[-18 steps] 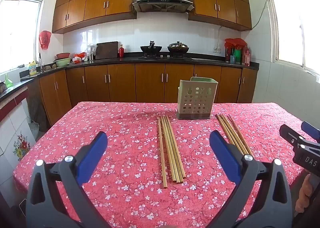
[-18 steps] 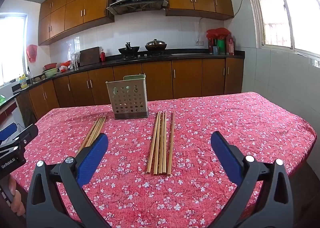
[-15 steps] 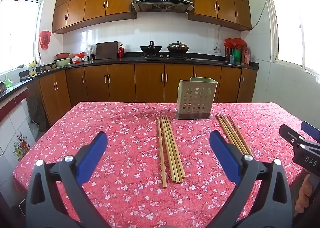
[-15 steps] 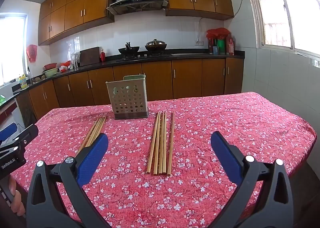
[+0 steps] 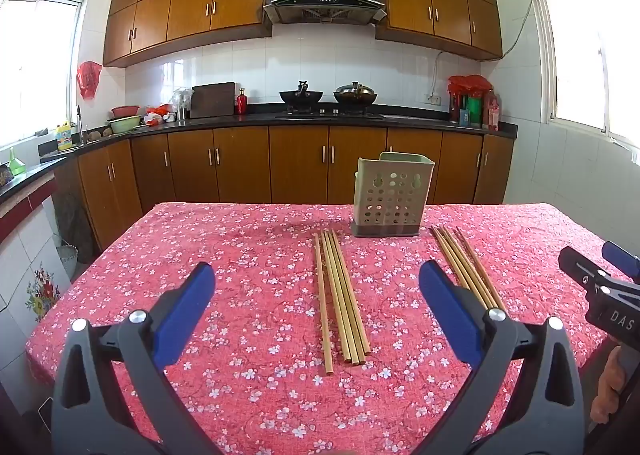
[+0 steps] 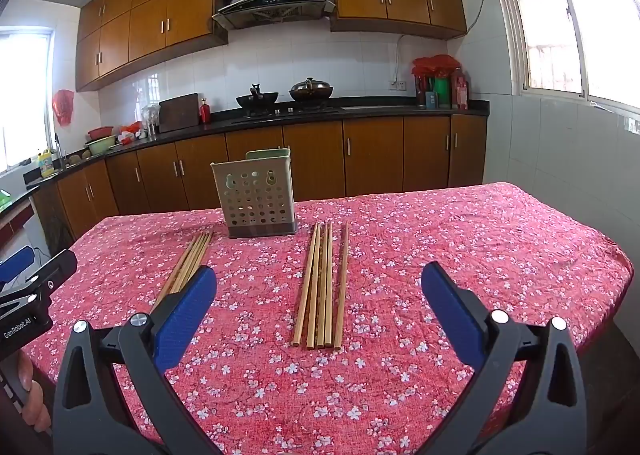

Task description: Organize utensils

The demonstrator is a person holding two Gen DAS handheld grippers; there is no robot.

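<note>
A pale perforated utensil holder (image 5: 392, 195) stands upright at the far middle of the red floral table (image 5: 240, 255); it also shows in the right wrist view (image 6: 256, 197). Two bundles of wooden chopsticks lie flat on the cloth, one on each side of the holder. The left bundle (image 5: 340, 295) lies ahead of my open, empty left gripper (image 5: 316, 307). The right bundle (image 6: 322, 287) lies ahead of my open, empty right gripper (image 6: 318, 307). Each bundle also shows in the other view, the right bundle (image 5: 466, 267) and the left bundle (image 6: 190, 259).
The table's edges drop off at the left (image 5: 92, 267) and right (image 6: 616, 255). Kitchen counters with cabinets (image 5: 300, 163), a stove with pots (image 5: 328, 97) and a window (image 6: 580, 15) stand beyond the table. The other gripper shows at each frame's side (image 5: 604, 287).
</note>
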